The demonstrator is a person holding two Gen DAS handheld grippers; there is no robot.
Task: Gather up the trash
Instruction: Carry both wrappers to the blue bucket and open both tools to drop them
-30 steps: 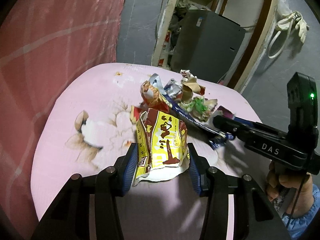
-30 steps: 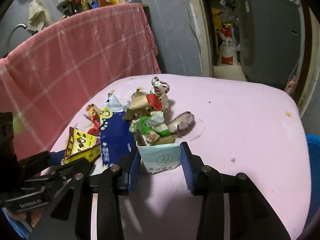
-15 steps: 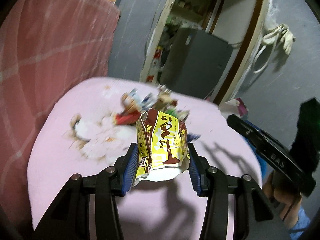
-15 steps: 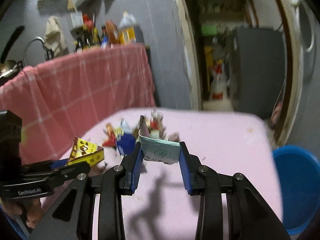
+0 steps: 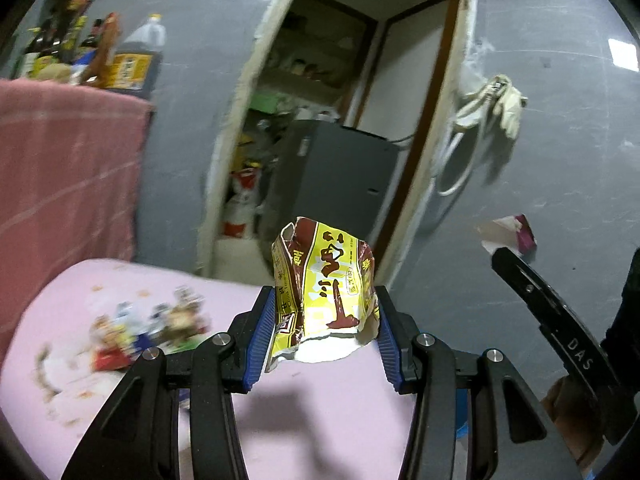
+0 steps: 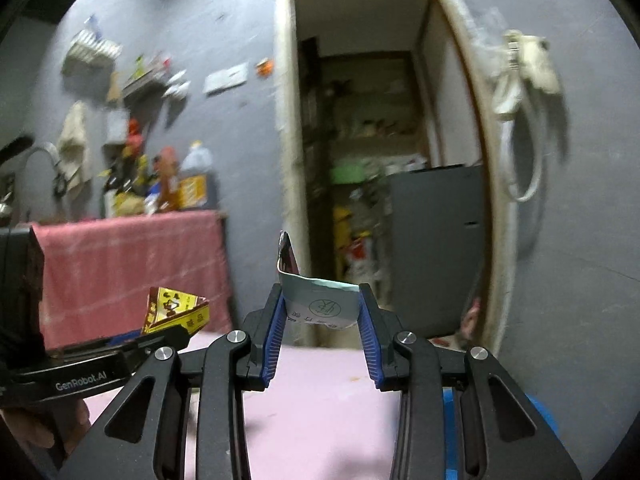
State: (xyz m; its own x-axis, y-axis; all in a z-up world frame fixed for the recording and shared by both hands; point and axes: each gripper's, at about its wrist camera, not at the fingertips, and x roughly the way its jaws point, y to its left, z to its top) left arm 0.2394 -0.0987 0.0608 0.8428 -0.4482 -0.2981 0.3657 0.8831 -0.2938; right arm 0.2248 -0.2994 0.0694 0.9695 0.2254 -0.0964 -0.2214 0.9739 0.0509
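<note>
My left gripper (image 5: 325,330) is shut on a crumpled yellow and brown snack wrapper (image 5: 324,280) and holds it high above the pink table (image 5: 320,412). The wrapper also shows in the right wrist view (image 6: 176,312). My right gripper (image 6: 322,330) is shut on a pale green paper carton piece (image 6: 320,304), lifted above the table (image 6: 320,400). A blurred pile of trash (image 5: 148,328) lies on the table at the left, below and behind my left gripper.
A blue bin (image 6: 536,420) sits low to the right of the table. A pink-draped counter (image 5: 60,168) with bottles stands at left. An open doorway with a grey cabinet (image 5: 340,180) is ahead. Carton scraps (image 5: 512,232) lie on the grey floor.
Both grippers have risen off the table with their pieces and tilted upward. The trash pile has dropped low in the left view and out of the right view.
</note>
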